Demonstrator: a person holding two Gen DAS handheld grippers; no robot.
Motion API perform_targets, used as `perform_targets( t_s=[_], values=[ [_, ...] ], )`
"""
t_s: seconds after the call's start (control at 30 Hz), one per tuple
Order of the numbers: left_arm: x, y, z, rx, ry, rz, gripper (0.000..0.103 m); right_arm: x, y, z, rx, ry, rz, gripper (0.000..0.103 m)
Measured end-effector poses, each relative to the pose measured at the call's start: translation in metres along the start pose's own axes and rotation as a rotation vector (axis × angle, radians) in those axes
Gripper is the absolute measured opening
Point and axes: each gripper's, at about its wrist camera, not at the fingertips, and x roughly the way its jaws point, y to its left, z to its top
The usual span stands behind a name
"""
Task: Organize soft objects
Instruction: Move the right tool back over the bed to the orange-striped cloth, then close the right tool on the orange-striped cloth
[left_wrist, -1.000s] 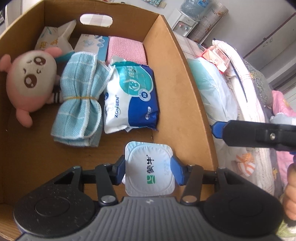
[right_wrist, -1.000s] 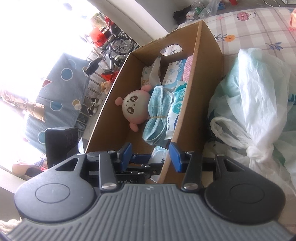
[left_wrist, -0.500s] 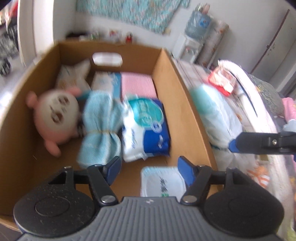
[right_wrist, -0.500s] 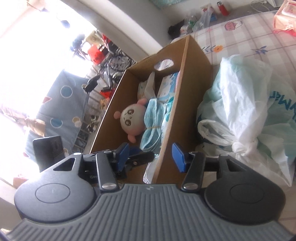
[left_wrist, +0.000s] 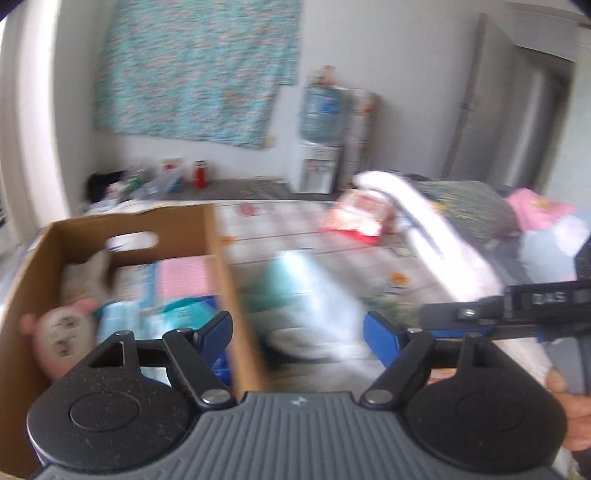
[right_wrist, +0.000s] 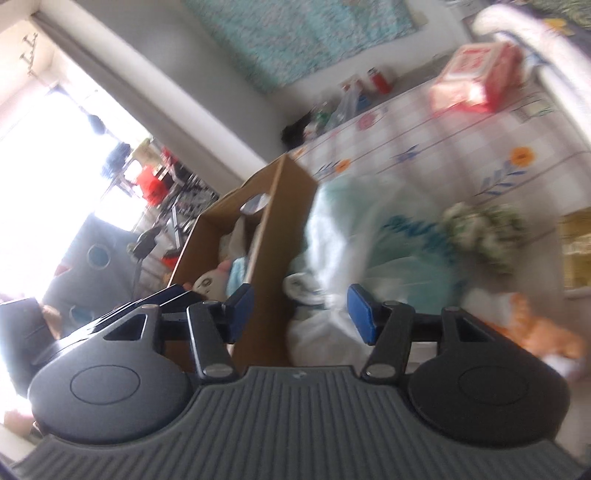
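Both grippers are empty, and their fingers are spreading wider: the left gripper and the right gripper. The cardboard box already holds soft toys. Beside the box lies a plastic bag. I think it goes next: grab a bunched fold and lift slowly.

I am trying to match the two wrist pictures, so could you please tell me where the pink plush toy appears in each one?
Left wrist: plush toy at lower left, inside the cardboard box, by its near left wall.
Right wrist: plush toy left of centre, inside the box, partly hidden.
Shared landmark: the red tissue pack on the bed.
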Motion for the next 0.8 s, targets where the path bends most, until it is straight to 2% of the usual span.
perform_targets(
  t_s=[0.2,0.37,0.47,0.57,0.8],
  values=[
    [0.02,-0.079,-0.01,0.113,0.06,-0.139,0.079,-0.057,-0.056,-0.008,0.084,-0.098,-0.084,0.056],
    [0.05,-0.135,-0.034,0.207,0.119,-0.199,0.079,-0.082,-0.101,-0.018,0.124,-0.117,-0.146,0.056],
    [0.072,-0.154,-0.05,0.232,0.148,-0.199,0.079,-0.079,-0.123,-0.02,0.15,-0.102,-0.175,0.056],
    [0.092,-0.168,-0.065,0.256,0.193,-0.184,0.074,-0.066,-0.136,-0.02,0.164,-0.078,-0.179,0.056],
    [0.117,-0.176,-0.083,0.245,0.26,-0.19,0.066,-0.03,-0.157,-0.016,0.18,-0.022,-0.185,0.056]
  ],
)
